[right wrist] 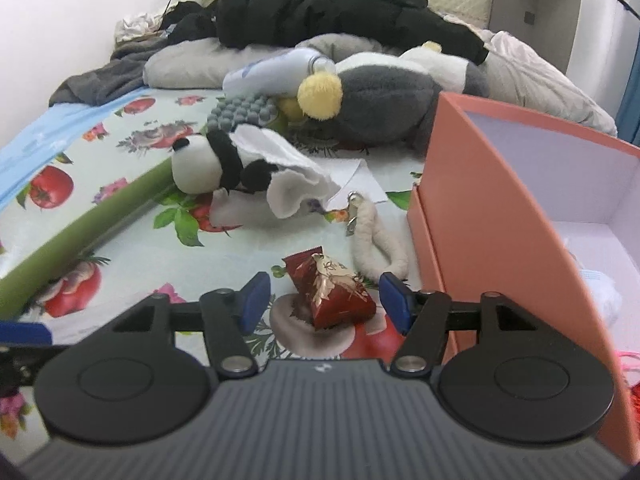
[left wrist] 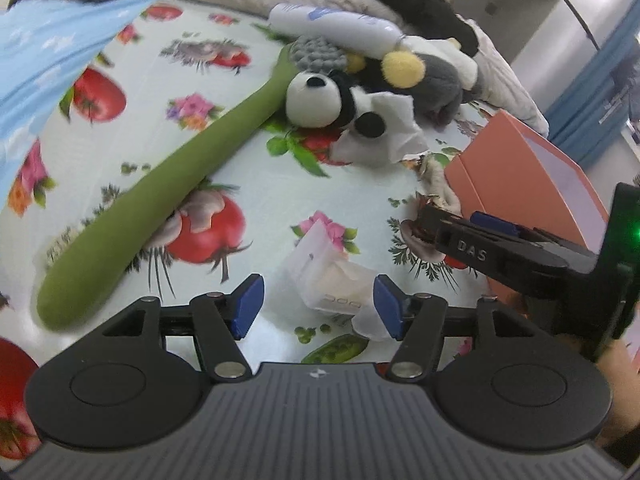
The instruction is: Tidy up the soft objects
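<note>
My left gripper (left wrist: 319, 306) is open, its blue pads on either side of a clear tissue pack (left wrist: 328, 276) lying on the flowered sheet. My right gripper (right wrist: 325, 302) is open around a red foil packet (right wrist: 330, 290); it also shows in the left wrist view (left wrist: 430, 226). A small panda plush (left wrist: 320, 98) (right wrist: 208, 166) lies under a white cloth (right wrist: 280, 172). A long green soft stick (left wrist: 160, 196) (right wrist: 76, 236) lies to the left. A grey plush with yellow balls (right wrist: 384, 100) lies behind. A white fuzzy loop (right wrist: 378, 240) lies by the box.
An open salmon box (right wrist: 500, 208) (left wrist: 516, 168) stands on the right with white items inside. A white bottle (left wrist: 332, 22), a grey bumpy ball (right wrist: 244, 114), pillows and black clothes lie at the bed's head. A blue cloth (left wrist: 52, 48) lies left.
</note>
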Action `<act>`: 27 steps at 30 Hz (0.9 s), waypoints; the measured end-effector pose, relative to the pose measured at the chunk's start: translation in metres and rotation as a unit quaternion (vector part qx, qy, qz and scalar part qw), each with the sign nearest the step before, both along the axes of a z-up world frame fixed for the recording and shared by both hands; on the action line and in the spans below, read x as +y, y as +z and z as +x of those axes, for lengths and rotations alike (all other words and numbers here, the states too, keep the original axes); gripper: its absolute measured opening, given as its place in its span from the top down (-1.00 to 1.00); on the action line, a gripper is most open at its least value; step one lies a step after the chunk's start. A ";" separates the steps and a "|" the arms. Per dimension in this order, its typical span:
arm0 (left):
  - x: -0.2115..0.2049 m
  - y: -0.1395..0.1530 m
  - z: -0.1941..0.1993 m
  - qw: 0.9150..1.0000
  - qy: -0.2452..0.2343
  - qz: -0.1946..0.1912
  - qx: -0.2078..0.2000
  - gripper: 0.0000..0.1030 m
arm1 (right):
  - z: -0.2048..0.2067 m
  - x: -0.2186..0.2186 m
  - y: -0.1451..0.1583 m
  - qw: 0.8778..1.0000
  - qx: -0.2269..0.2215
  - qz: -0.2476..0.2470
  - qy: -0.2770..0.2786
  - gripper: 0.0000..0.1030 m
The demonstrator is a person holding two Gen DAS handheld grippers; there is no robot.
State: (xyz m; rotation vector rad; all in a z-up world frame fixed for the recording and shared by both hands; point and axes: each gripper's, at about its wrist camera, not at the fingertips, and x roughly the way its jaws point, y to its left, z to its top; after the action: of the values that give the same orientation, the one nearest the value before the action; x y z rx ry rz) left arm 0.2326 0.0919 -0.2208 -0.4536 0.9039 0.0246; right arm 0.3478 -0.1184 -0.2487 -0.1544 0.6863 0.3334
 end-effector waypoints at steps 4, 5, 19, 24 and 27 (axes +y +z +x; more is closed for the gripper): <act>0.003 -0.005 0.000 1.000 0.011 -0.024 0.006 -0.29 | 0.011 0.003 -0.013 1.000 0.008 -0.010 0.005 0.02; 0.002 -0.006 0.000 1.000 0.012 -0.027 0.008 -0.29 | 0.012 0.004 -0.014 1.000 0.010 -0.011 0.004 0.07; -0.014 -0.019 0.011 0.997 0.021 -0.067 0.029 -0.29 | -0.020 -0.009 -0.009 1.000 0.015 -0.018 0.003 0.32; -0.019 -0.020 0.011 0.996 0.023 -0.085 0.024 -0.28 | -0.037 -0.013 -0.007 1.000 0.025 -0.006 0.010 0.32; -0.021 -0.022 0.011 0.995 0.029 -0.091 0.028 -0.26 | -0.044 -0.014 -0.010 0.999 0.039 0.001 0.017 0.32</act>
State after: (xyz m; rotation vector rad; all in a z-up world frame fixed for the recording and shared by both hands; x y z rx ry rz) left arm 0.2437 0.0710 -0.2424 -0.6513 0.9518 0.0085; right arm 0.3039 -0.1324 -0.2589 -0.1514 0.7614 0.3755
